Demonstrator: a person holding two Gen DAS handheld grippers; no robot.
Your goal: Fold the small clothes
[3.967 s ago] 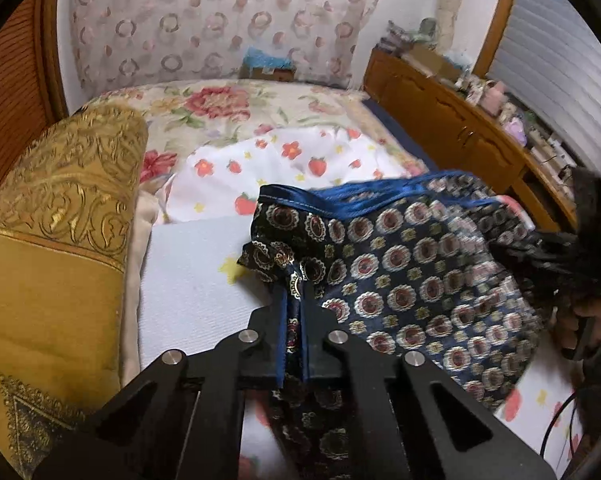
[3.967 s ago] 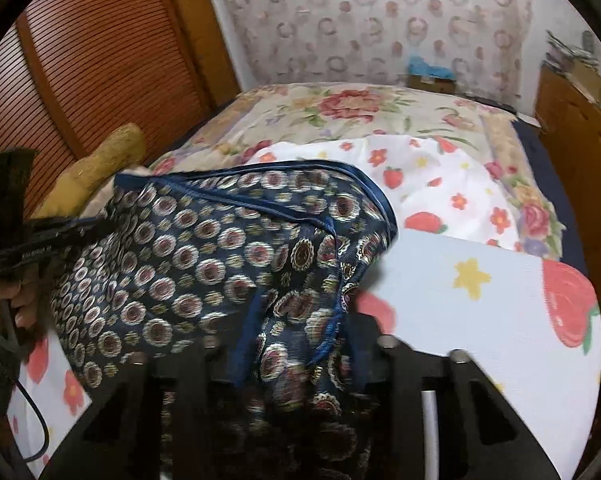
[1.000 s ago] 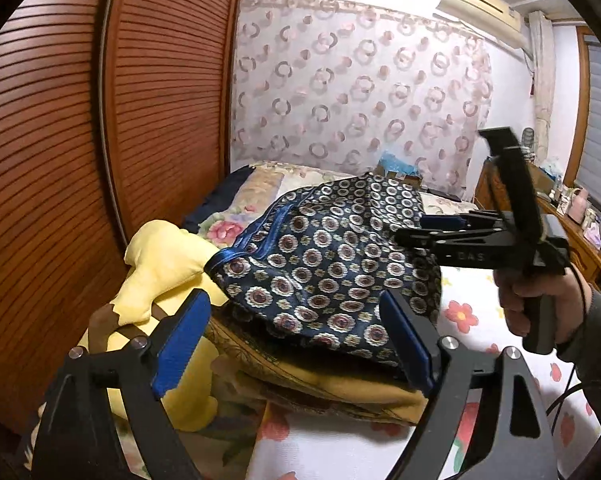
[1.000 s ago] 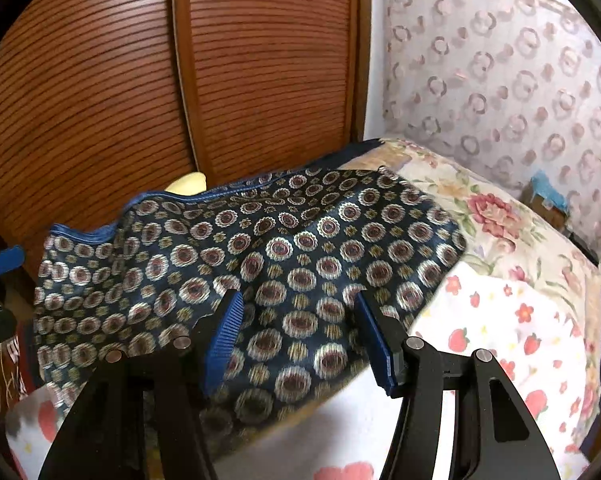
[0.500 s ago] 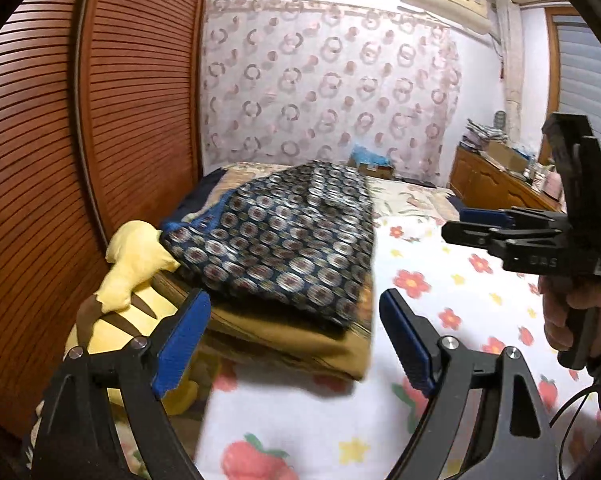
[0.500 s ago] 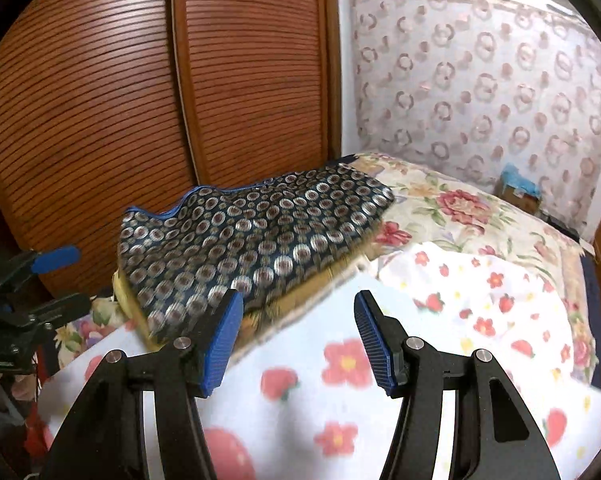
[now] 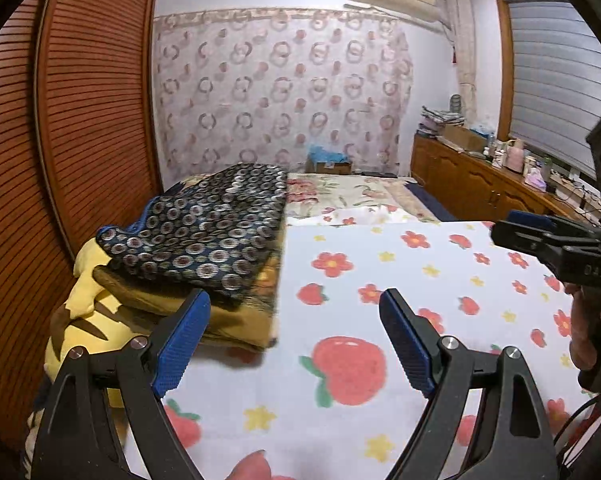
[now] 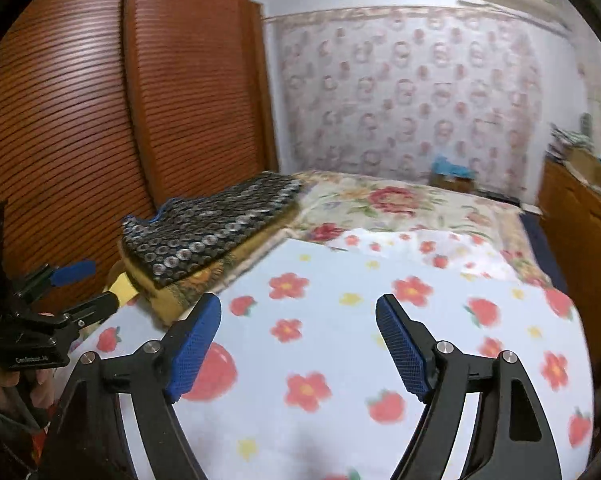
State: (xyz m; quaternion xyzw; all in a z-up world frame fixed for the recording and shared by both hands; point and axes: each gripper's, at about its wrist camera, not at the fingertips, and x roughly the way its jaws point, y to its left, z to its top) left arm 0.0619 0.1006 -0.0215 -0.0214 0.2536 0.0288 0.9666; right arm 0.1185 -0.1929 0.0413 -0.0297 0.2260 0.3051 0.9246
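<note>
A folded dark blue garment with a circle pattern (image 7: 208, 224) lies on top of a folded gold cloth (image 7: 236, 312) at the left side of the bed; it also shows in the right wrist view (image 8: 208, 228). My left gripper (image 7: 296, 320) is open and empty, held back from the pile over the white strawberry sheet (image 7: 380, 280). My right gripper (image 8: 298, 328) is open and empty above the same sheet (image 8: 340, 320). Each gripper shows in the other's view, the right gripper (image 7: 540, 236) at the right edge and the left gripper (image 8: 60, 284) at the left.
A yellow plush toy (image 7: 84, 320) lies under the gold cloth by the brown slatted wardrobe doors (image 7: 80, 100). A floral bedspread (image 7: 340, 192) covers the far bed. A wooden dresser (image 7: 480, 184) with clutter stands at the right under a shuttered window.
Both grippers, shut on the blue garment four seconds ago, have let go and drawn back from the pile. The garment now rests folded on the gold cloth.
</note>
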